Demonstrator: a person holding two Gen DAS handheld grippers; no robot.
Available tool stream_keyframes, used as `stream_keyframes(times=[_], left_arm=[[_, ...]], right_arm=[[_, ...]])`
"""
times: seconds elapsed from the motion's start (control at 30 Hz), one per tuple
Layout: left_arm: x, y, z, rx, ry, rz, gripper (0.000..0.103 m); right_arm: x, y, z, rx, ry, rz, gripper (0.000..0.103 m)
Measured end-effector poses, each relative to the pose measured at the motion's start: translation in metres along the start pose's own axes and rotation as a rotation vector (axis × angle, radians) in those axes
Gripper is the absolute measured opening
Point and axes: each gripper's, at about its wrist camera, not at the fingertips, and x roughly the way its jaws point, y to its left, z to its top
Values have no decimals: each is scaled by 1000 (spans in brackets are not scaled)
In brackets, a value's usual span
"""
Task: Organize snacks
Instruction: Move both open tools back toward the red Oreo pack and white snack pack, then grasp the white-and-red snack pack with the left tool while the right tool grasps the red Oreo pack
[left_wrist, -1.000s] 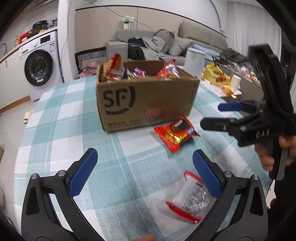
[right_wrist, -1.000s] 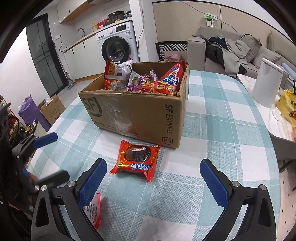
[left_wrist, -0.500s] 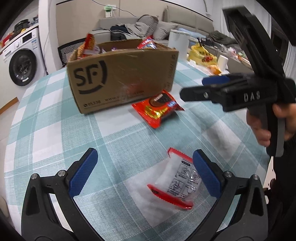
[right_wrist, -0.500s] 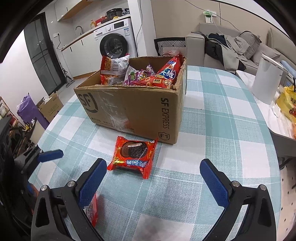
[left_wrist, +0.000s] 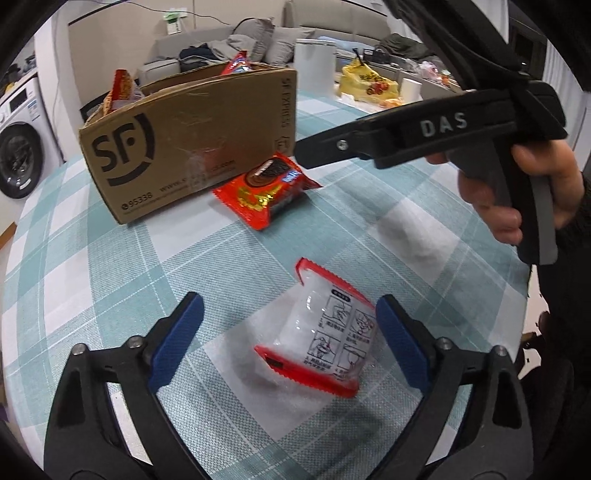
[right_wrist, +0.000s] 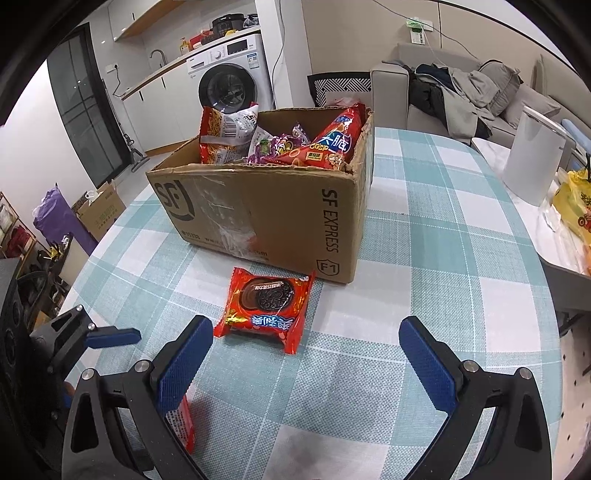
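A brown SF cardboard box (right_wrist: 273, 218) holding several snack packs stands on the checked table; it also shows in the left wrist view (left_wrist: 192, 147). A red cookie pack (right_wrist: 267, 308) lies flat in front of the box, also in the left wrist view (left_wrist: 266, 190). A clear pack with red edges (left_wrist: 325, 343) lies near the table's front. My left gripper (left_wrist: 290, 341) is open, low over the table, with the clear pack between its fingers, close to the right finger. My right gripper (right_wrist: 308, 362) is open and empty, just in front of the cookie pack.
A white cylinder (right_wrist: 535, 162) and a yellow bag (right_wrist: 576, 206) stand on a side counter at the right. A washing machine (right_wrist: 229, 83) and a sofa (right_wrist: 461, 88) are behind the table. The table edge (right_wrist: 554, 325) curves close on the right.
My left gripper has moved forward and down, so the clear pack now lies between its fingers. My right gripper has moved closer to the cookie pack. Both stay open.
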Motion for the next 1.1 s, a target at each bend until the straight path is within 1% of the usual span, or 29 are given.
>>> stream_keyframes(times=[0.03, 0.07, 0.13, 0.2, 0.33, 0.47, 0.57, 0.6, 0.67, 0.7, 0.87, 1.0, 1.03, 1.1], left_arm=[[-1, -1, 0, 6, 3, -13, 85], [-2, -1, 0, 9, 4, -19, 83], [-3, -2, -1, 15, 7, -38, 75], [-4, -2, -1, 15, 15, -57, 70], [-2, -5, -4, 24, 35, -80, 70], [-2, -7, -5, 37, 46, -88, 69], [3, -9, -8, 53, 77, -76, 58], [4, -9, -7, 55, 75, -66, 53], [4, -6, -6, 35, 72, -77, 52], [4, -3, -7, 25, 67, -80, 46], [1, 10, -5, -15, 46, -52, 46], [-4, 25, -5, -59, 28, -20, 45], [-4, 28, -4, -68, 26, -13, 45], [-6, 34, -6, -91, 20, 7, 45]], right_arm=[[0, 0, 0, -1, 0, 1, 103], [0, 0, 0, -1, 1, 1, 103], [1, 1, -1, -3, 3, 0, 103], [1, 1, 0, -1, 2, 1, 103], [1, 2, -1, -3, 3, 4, 103], [4, 3, -1, -6, 11, 5, 103], [8, 3, -2, -5, 19, 12, 103], [11, 4, -2, -5, 24, 11, 103], [15, 6, -3, -5, 31, 14, 102], [18, 7, -4, -6, 38, 17, 102], [30, 12, -6, 0, 54, 30, 102], [36, 17, -7, -9, 46, 22, 102], [37, 18, -7, -10, 42, 27, 100], [39, 19, -6, -13, 42, 33, 94]])
